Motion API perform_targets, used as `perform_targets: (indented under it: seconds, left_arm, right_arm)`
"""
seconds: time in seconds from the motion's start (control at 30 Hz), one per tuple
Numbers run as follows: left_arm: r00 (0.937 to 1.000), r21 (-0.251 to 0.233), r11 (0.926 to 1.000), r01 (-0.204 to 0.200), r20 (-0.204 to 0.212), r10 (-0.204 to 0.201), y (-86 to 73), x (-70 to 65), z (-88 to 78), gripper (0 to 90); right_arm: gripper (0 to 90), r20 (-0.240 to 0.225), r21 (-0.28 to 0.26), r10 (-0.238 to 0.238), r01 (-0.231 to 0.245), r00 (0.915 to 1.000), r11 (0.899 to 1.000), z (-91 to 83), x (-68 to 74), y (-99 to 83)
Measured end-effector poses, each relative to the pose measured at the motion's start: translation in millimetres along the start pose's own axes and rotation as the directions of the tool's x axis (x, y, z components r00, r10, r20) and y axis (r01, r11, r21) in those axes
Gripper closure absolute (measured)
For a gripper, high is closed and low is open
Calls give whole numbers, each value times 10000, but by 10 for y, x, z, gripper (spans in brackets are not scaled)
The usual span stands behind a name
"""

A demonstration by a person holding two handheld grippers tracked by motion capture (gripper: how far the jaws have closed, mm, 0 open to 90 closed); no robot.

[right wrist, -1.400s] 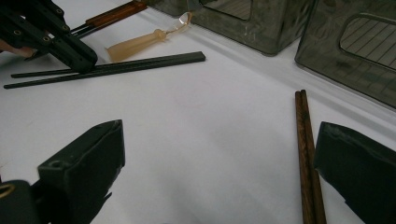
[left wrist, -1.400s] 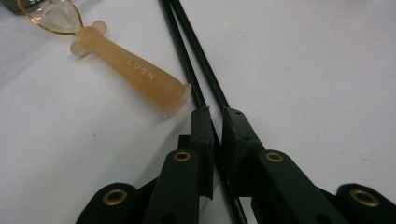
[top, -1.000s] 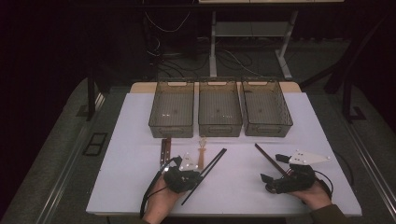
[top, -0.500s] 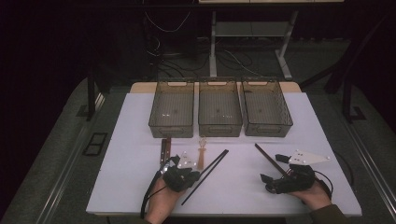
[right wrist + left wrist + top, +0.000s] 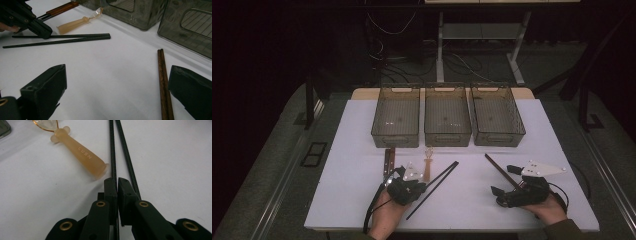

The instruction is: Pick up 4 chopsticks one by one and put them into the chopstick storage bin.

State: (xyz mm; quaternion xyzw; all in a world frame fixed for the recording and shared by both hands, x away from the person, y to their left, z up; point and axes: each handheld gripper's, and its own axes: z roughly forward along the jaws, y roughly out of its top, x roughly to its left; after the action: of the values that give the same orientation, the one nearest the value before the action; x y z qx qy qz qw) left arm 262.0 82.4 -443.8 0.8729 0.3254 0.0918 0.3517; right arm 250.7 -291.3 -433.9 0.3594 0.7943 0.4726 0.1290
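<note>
Black plastic chopsticks lie as a pair on the white table, and I have my left gripper pinched on one of them: its jaws have just been closing and now stand pressed together around the left stick of the pair, while the second stick runs free just beside the right jaw. From the high view the pair slants across the near middle of the table, from the left gripper up and to the right, well short of the bins.

Just beside the black chopsticks rests an amber plastic spoon, its stubby handle end almost touching the held stick and its clear bowl pointing toward the bins. Farther left lies a wood-handled utensil, too blurred for me to name more closely.

My right gripper sits low over the table with its jaws spread wide and nothing between them but bare table. A pair of brown wooden chopsticks lies just inside its right jaw, untouched.

Three smoky translucent bins stand side by side along the far edge, well apart from both hands.
</note>
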Motion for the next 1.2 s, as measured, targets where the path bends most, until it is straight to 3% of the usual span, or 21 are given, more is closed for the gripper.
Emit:
perform_targets:
  seconds: [0.6,0.97,1.2]
  left_arm:
    - [9974,-779,9969,100,723,-43,55,95,-162,859]
    - [9950,-1249,9921,-90,975,213,88,143,-258,860]
    - [9895,-1589,9869,-293,1354,512,102,203,-317,859]
  right_arm:
    - [25,-4,-55,7,-7,10000,10000,-6,-10,1]
    - [25,101,-9,122,-121,9999,9999,21,-48,-20]
    - [25,21,25,-32,32,10000,10000,64,-39,-22]
